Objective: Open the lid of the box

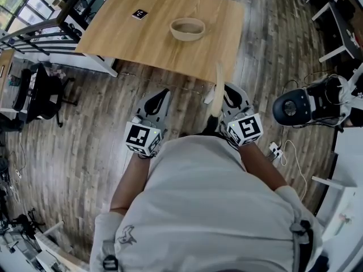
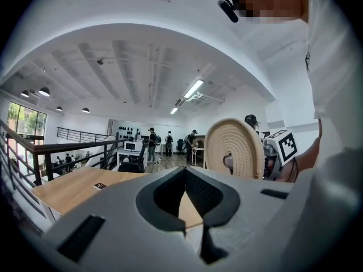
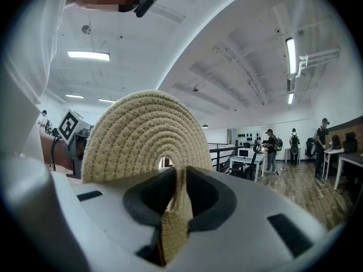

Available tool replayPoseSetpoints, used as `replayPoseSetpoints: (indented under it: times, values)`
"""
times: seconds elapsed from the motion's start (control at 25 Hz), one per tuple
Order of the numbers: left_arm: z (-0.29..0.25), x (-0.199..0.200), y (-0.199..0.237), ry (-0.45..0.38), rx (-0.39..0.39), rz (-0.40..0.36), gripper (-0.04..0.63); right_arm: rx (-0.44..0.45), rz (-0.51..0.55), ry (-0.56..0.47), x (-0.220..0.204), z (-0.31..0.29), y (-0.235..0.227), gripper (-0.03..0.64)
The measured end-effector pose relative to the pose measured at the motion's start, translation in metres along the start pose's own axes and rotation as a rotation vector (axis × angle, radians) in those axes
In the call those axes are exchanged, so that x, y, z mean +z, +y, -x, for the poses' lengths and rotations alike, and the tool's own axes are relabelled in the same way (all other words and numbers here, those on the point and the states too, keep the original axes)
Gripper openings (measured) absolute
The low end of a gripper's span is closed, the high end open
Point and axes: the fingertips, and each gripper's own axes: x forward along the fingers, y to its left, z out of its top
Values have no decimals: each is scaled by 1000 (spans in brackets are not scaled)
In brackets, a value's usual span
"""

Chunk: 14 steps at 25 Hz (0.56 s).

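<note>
The box, a round woven basket (image 1: 188, 29), sits open on the wooden table (image 1: 130, 44), well ahead of both grippers. Its flat woven lid (image 1: 217, 86) is held on edge, low in front of the person's body, by my right gripper (image 1: 225, 95), which is shut on it. In the right gripper view the lid (image 3: 147, 135) rises as a coiled disc from between the jaws of the right gripper (image 3: 177, 208). My left gripper (image 1: 161, 98) is shut with nothing in it. In the left gripper view, the left gripper (image 2: 198, 222) faces the table, with the lid (image 2: 233, 149) off to its right.
A small black-and-white marker card (image 1: 139, 14) lies on the table's far left. A black office chair (image 1: 39, 92) stands on the wooden floor at left. A dark round seat (image 1: 295, 107), cables and white desks are at right. People stand far off in the room.
</note>
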Motion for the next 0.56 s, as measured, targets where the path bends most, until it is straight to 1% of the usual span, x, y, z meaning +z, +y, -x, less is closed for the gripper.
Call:
replayPoseSetpoints:
  times: [0.56]
  values:
    - [8, -1, 8, -8, -3, 6, 6, -6, -3, 4, 2, -3, 7, 63]
